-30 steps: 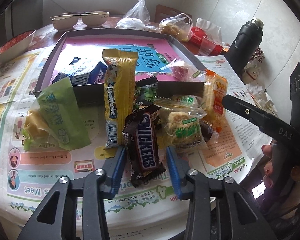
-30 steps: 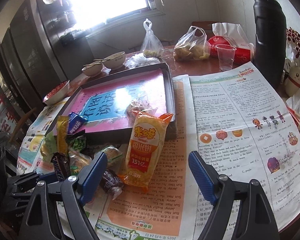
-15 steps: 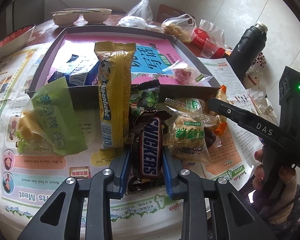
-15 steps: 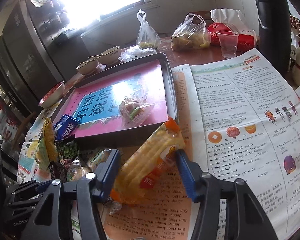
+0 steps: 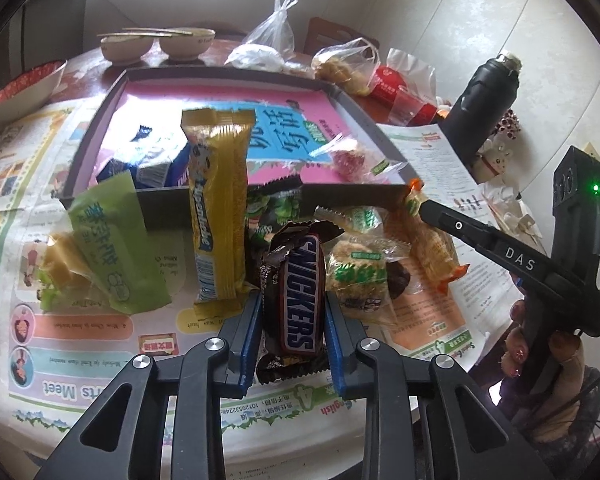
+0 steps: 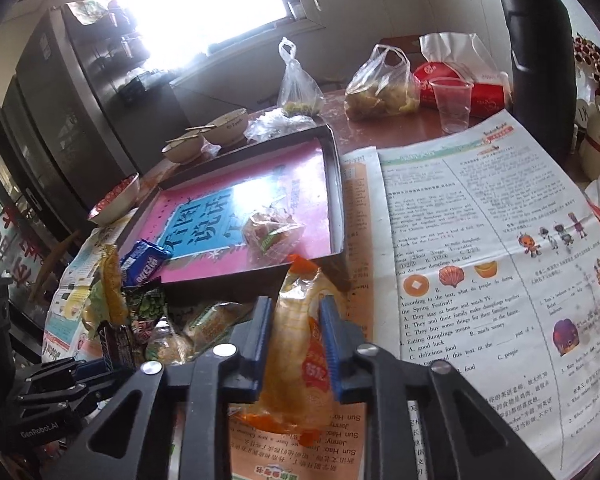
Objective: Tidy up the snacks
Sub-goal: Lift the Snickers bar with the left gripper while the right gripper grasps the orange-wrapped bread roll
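Btwn left gripper [image 5: 291, 322] jaws: bar [image 5: 300, 292] marked "SNICKERS"

L gripper [image 5: 292, 320] clamped Snickers [image 5: 298, 300]; R gripper [image 6: 294, 336] (was wide) clamped orange pack [image 6: 300, 344].

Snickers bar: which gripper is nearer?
Left. The left gripper is shut on the Snickers bar; the right gripper, off to its right, clamps the orange snack packet.
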Available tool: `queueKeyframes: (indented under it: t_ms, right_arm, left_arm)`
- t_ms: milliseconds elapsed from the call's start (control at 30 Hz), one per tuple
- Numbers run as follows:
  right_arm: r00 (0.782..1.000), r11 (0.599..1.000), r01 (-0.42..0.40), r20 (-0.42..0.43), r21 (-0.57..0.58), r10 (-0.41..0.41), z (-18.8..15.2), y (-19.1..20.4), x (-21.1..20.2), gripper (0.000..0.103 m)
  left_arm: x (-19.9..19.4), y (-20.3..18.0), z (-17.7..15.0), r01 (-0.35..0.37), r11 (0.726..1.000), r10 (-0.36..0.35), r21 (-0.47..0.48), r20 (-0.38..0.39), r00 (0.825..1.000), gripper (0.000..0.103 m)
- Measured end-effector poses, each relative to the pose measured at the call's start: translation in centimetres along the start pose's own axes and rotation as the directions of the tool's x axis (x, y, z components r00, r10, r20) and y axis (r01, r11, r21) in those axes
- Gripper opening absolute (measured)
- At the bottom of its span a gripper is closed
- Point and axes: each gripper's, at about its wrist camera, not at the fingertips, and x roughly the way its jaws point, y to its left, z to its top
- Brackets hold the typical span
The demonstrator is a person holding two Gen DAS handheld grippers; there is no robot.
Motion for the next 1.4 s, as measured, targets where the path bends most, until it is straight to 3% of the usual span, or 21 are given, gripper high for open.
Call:
queueKeyframes:
  t_ms: [233, 533, 767, 833, 967, 1167, 1333, 1400]
  right_arm:
    - [1.000, 1.000, -0.022, 0.010, -0.006, 0.022, -0.1, -0.1, -0.4, 0.019]
    - [0.999, 0.999, -0.034, 0.019, -0.021, 0.034, 0.1, 0.3, -0.7, 0.006]
    - [1.000, 0.999, -0.023, -0.006, -0.038, 0.023, -0.3, 0.4, -0.2, 0.007]
    - [1.000, 0.999, -0.003, -0.006, -0.053, 0.003, -0.3, 0.4, -0.2, 0.011]
    - [0.998, 0.998, 0.053, -0.027, -0.047, -0.054, -0.6, -0.1, 0.4, 0.050]
    - [0.991, 0.993, 0.097, -0.086, -0.069, -0.103, -1.4, -0.4, 2.4, 0.051]
    - [0.981, 0.975, 0.173, -0.061, -0.139, -0.183, -1.7, 0.4, 2.7, 0.051]
    - [0.971, 0.957, 0.221, -0.044, -0.187, -0.233, -1.9, 0.9, 2.9, 0.039]
  left_arm:
    - [-1.3, 0.6, 0.3, -0.001, 1.000, 0.002, -0.015, 0.031, 1.000, 0.030]
    - [-3.1, 1.5, 0.8, 0.009, 1.000, -0.007, -0.026, 0.077, 0.997, 0.030]
    - [-3.6, 1.9, 0.9, 0.007, 0.999, -0.004, -0.038, 0.091, 0.996, 0.030]
    - [-3.9, 1.8, 0.9, 0.008, 0.999, -0.005, -0.033, 0.098, 0.995, 0.030]
    - [-4.2, 1.6, 0.9, 0.012, 1.000, -0.010, -0.023, 0.107, 0.994, 0.030]
    - [-4.4, 1.6, 1.5, 0.015, 1.000, -0.012, -0.022, 0.115, 0.993, 0.030]
    - [-4.7, 1.5, 2.7, 0.014, 1.000, -0.012, -0.017, 0.135, 0.991, 0.030]
    - [-4.7, 1.4, 3.2, 0.013, 1.000, -0.011, -0.014, 0.145, 0.989, 0.030]
